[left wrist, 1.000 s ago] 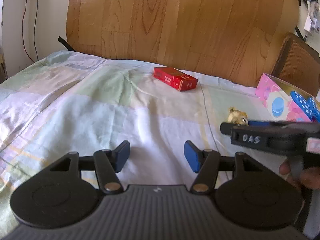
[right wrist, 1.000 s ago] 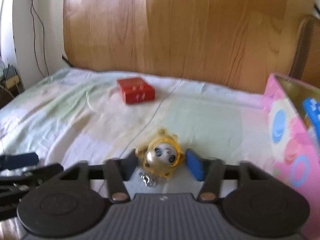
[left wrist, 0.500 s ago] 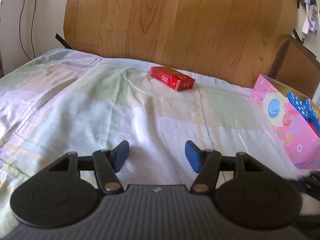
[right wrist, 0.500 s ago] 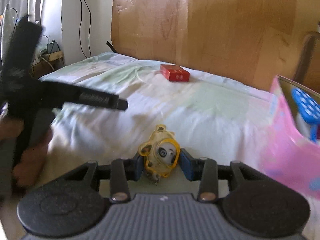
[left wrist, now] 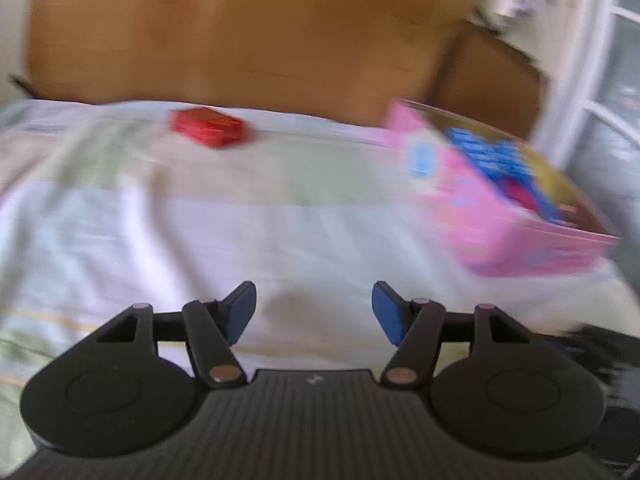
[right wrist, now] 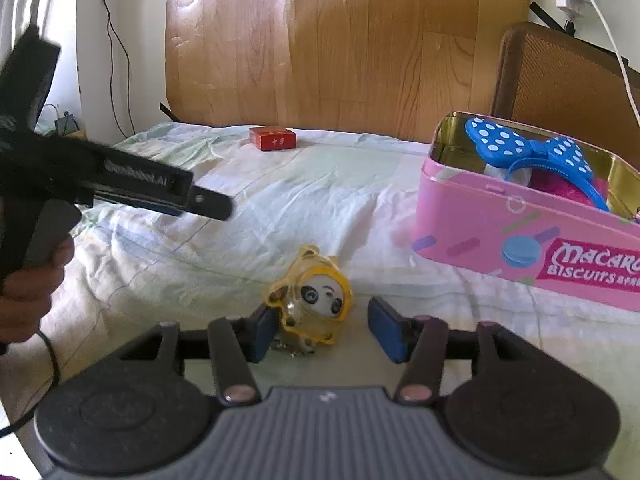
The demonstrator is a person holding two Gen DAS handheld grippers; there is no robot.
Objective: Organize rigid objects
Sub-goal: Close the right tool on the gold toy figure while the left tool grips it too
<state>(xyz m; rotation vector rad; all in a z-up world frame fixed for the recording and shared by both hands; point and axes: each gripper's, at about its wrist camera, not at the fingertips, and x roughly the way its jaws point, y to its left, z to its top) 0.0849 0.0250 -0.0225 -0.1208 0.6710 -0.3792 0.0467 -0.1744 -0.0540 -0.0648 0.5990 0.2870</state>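
A yellow panda keychain toy (right wrist: 310, 300) lies on the bed sheet between the pads of my right gripper (right wrist: 325, 328). Those jaws are opening: the left pad is still against the toy, the right pad stands clear of it. A pink biscuit tin (right wrist: 500, 232) with a blue polka-dot bow headband (right wrist: 520, 148) inside sits just right of it. A red box (right wrist: 273, 138) rests far back near the headboard. My left gripper (left wrist: 314, 312) is open and empty above bare sheet, with the red box (left wrist: 208, 131) and the pink tin (left wrist: 480, 216) ahead, both blurred.
A wooden headboard (right wrist: 340, 40) closes off the back of the bed. A brown chair back (right wrist: 560, 76) stands behind the tin. A hand (right wrist: 28, 288) holds the left gripper (right wrist: 212, 202) at the left of the right wrist view. Cables hang on the wall.
The right gripper carried the toy toward the pink tin and its jaws have spread off it. The left wrist view has swung right and is now blurred.
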